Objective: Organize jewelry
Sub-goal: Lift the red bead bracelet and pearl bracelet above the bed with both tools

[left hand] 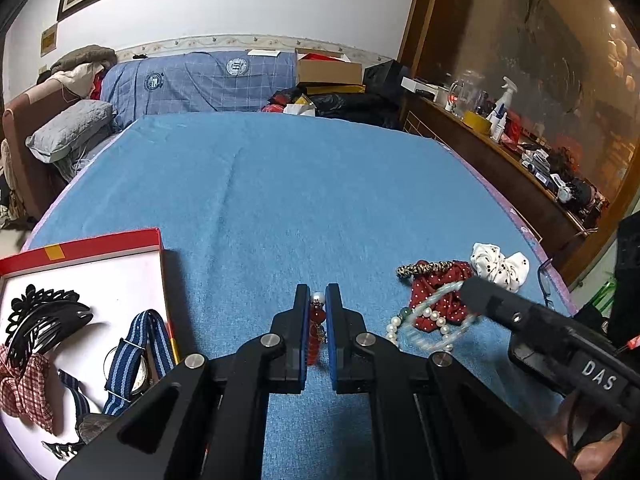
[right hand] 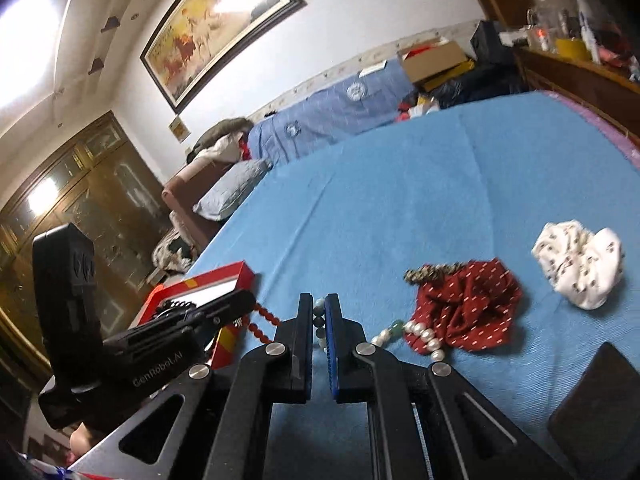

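My left gripper [left hand: 318, 292] is shut on a red bead bracelet [left hand: 316, 328] with a pearl at its top, held just above the blue cloth. It also shows in the right wrist view, where the left gripper [right hand: 246, 302] trails the red beads [right hand: 264, 320] beside the red box [right hand: 224, 274]. My right gripper [right hand: 319, 302] is shut on a pale green bead bracelet [right hand: 320, 322]. From the left wrist view the right gripper [left hand: 468, 286] lifts that blurred bracelet [left hand: 432, 320] over a pearl bracelet [left hand: 394, 328] and a red dotted scrunchie [left hand: 436, 284].
The red box [left hand: 80, 240] holds a black hair claw [left hand: 44, 316], a striped watch strap [left hand: 136, 356] and a checked scrunchie [left hand: 24, 388]. A leopard hair tie [left hand: 420, 268], a white dotted scrunchie [left hand: 500, 264] and glasses [left hand: 546, 280] lie at the right. A dark flat object [right hand: 592, 400] lies near.
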Demonstrator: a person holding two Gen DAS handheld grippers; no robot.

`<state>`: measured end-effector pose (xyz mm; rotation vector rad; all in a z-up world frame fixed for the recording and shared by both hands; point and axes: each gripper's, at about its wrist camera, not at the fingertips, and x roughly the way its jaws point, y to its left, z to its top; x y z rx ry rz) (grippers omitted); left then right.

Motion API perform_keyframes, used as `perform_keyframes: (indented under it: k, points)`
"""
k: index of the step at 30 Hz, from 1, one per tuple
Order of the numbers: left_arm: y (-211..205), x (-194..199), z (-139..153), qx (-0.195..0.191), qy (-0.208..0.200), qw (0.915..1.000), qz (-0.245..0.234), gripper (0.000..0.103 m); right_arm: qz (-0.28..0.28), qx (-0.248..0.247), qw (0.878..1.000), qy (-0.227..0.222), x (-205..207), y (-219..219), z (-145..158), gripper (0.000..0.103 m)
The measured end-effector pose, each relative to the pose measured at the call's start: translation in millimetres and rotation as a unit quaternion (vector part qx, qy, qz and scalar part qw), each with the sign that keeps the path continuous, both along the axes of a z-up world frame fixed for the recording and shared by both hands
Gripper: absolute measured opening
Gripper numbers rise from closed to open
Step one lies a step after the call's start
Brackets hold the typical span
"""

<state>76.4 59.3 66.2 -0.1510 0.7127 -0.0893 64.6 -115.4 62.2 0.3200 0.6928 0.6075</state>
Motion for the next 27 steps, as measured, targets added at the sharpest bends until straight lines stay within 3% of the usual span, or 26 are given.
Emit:
perform_keyframes:
  k: [12,27]
  points:
    - [-20,-5,-5,0.04,-0.017,0.9991,-0.002,0.007,-0.024,-0.051,0.998,-0.033,-6,9,11,0.005]
    - [-25,-10,-7,0.064,-0.029,0.9975,-0.001,0.007,-0.031,-0.048,0.998,-0.039,-5,10,10,0.005]
